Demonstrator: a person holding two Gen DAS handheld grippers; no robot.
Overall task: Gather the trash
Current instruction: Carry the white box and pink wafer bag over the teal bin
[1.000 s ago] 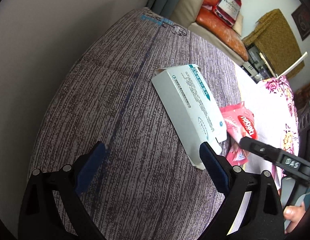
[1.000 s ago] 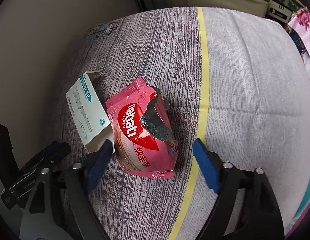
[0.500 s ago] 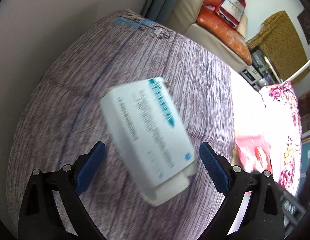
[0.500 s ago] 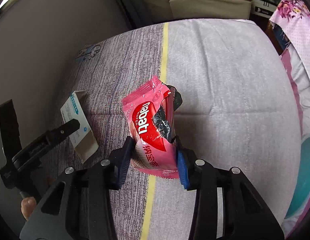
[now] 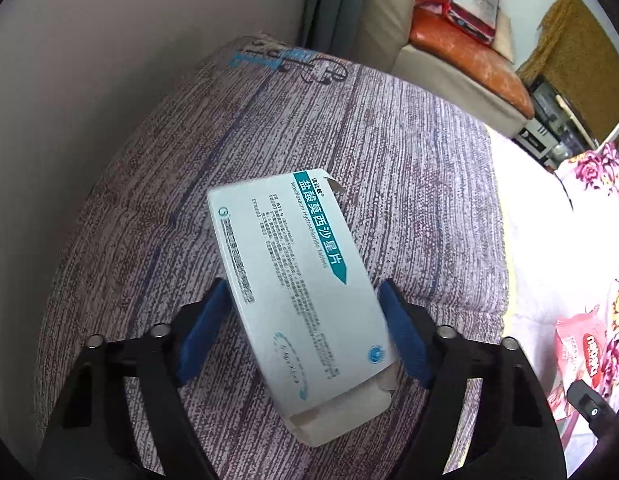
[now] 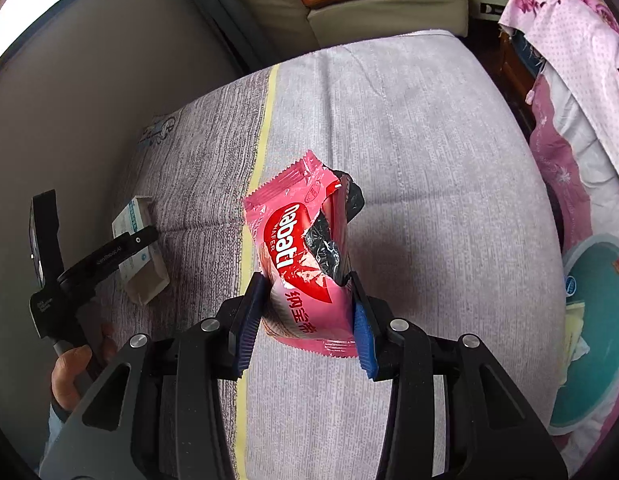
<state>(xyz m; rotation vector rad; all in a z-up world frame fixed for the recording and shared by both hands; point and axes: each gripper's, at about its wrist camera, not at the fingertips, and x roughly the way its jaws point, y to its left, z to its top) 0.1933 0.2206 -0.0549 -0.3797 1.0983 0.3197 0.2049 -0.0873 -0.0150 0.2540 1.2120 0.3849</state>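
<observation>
A white medicine box (image 5: pixel 301 296) with teal print lies on the striped bedspread (image 5: pixel 389 152). My left gripper (image 5: pixel 304 286) points down over it with its jaws closing, and both blue pads (image 5: pixel 205 320) touch the box's long edges. The right wrist view shows the same box (image 6: pixel 139 248) under a left finger, with a hand (image 6: pixel 69 372) holding that tool. My right gripper (image 6: pixel 307 284) is shut on a torn pink Nabati wafer wrapper (image 6: pixel 301 240), held upright above the bed. This wrapper (image 5: pixel 581 360) also shows at the right edge of the left wrist view.
A wall (image 5: pixel 89 80) borders the bed on the left. A sofa with an orange cushion (image 5: pixel 469 48) stands beyond the bed. A pink floral cloth (image 6: pixel 569 40) hangs at the right. Below it is a round teal container (image 6: pixel 589 320) with a white rim. A yellow stripe (image 6: pixel 265 120) runs down the cover.
My left gripper moved over the box and narrowed its jaws onto it. My right gripper closed on the pink wrapper and lifted it off the bed toward the right.
</observation>
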